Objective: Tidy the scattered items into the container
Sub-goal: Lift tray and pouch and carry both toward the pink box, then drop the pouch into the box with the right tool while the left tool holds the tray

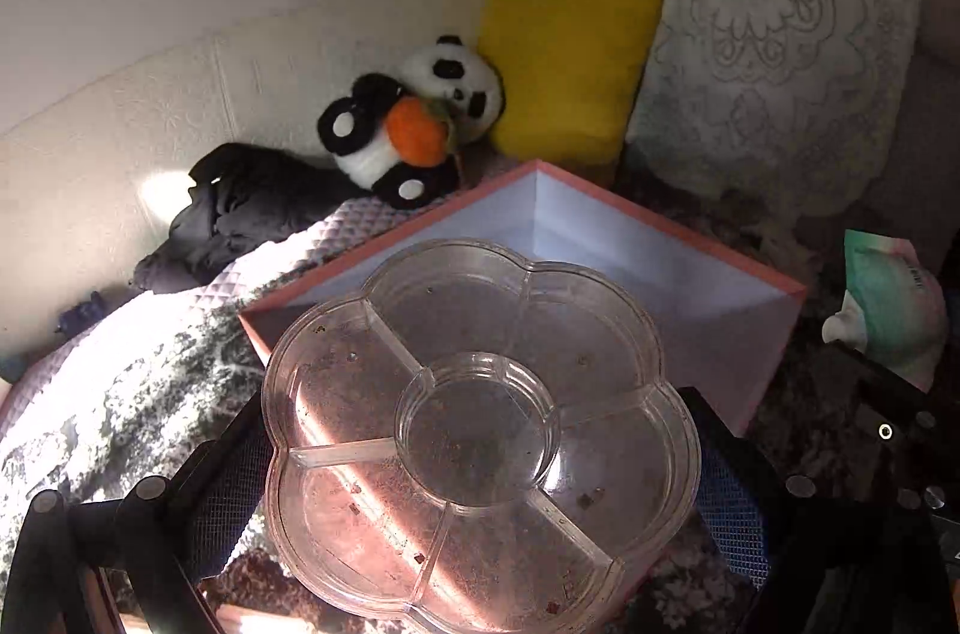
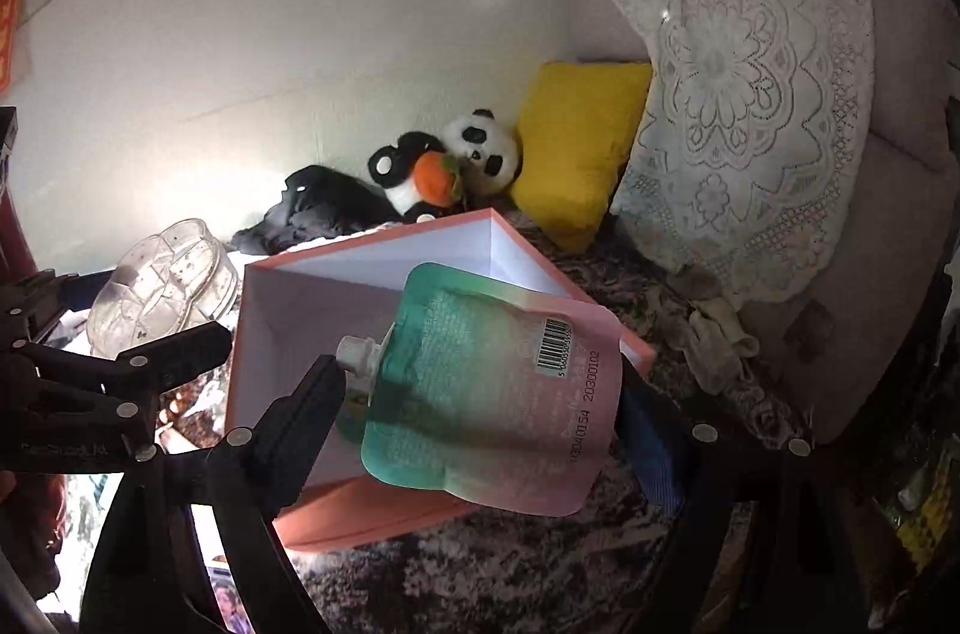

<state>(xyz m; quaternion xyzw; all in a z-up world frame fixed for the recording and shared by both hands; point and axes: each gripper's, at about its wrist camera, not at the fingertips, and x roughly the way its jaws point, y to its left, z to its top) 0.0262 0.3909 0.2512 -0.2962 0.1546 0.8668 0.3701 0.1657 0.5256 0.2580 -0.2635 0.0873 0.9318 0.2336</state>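
Left gripper (image 1: 480, 460) clamped across clear flower-shaped divided tray (image 1: 480, 430), fingers (image 1: 231, 472) pressed on opposite lobes so tray rides level, open side up. Pink box (image 1: 708, 286) just beyond fingertips, mouth open, white inside; likely carried there for drop-in. Right gripper (image 2: 480, 394) spread wide around green-pink spout pouch (image 2: 492, 388), one finger at capped spout side, other at far edge; wide hold suits flat floppy pouch. Pouch hangs over near corner of box, barcode up. Both items off bed, not yet inside. Panda plush (image 1: 420, 117) and yellow cushion (image 1: 570, 57) well past fingers, against wall.
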